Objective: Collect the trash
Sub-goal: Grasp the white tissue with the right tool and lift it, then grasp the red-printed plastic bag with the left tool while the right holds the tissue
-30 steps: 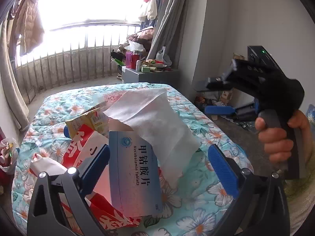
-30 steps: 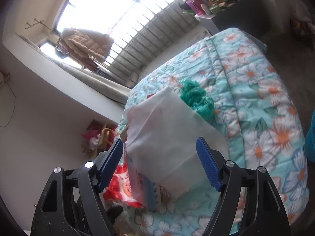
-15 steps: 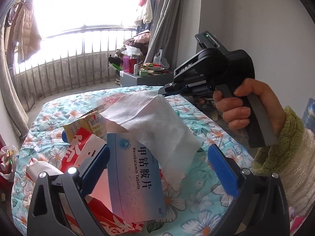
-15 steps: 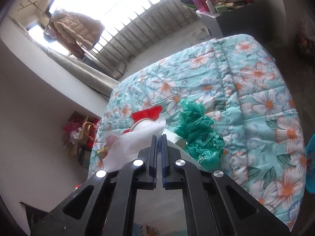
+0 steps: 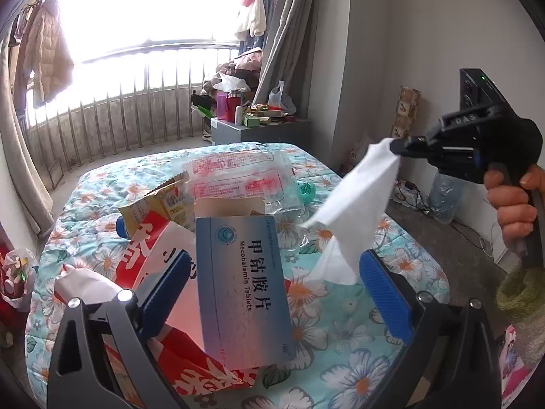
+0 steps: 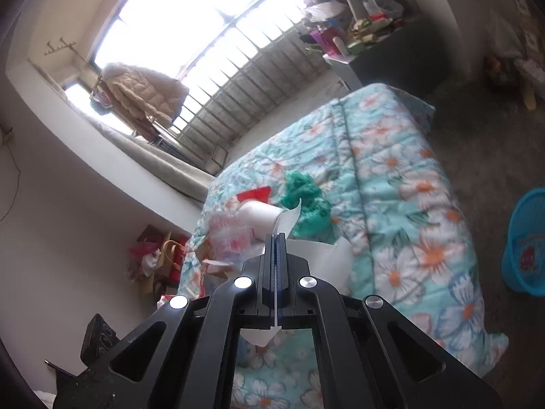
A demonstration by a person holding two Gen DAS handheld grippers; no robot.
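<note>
A pile of trash lies on the floral quilt (image 5: pixel 344 337). It holds a blue medicine box (image 5: pixel 242 289), a red and white bag (image 5: pixel 153 248), a yellow wrapper (image 5: pixel 156 201), a clear printed plastic bag (image 5: pixel 238 177) and a green plastic bag (image 5: pixel 306 189) (image 6: pixel 306 201). My left gripper (image 5: pixel 276 296) hovers open over the box, its pads clear of it. My right gripper (image 5: pixel 395 146) (image 6: pixel 276 238) is shut on a corner of a white tissue (image 5: pixel 354 211) (image 6: pixel 327 259), which hangs from it above the bed's right side.
A crumpled white tissue (image 5: pixel 81 279) lies at the pile's left. A blue basket (image 6: pixel 526 238) stands on the floor to the right of the bed. Beyond the bed's far end is a cluttered grey cabinet (image 5: pixel 259 129). Bags sit on the floor at left (image 5: pixel 17 276).
The right gripper shut on the white tissue and pulled it up and to the right, off the pile, uncovering the box flap and the clear plastic bag. The left gripper stayed put.
</note>
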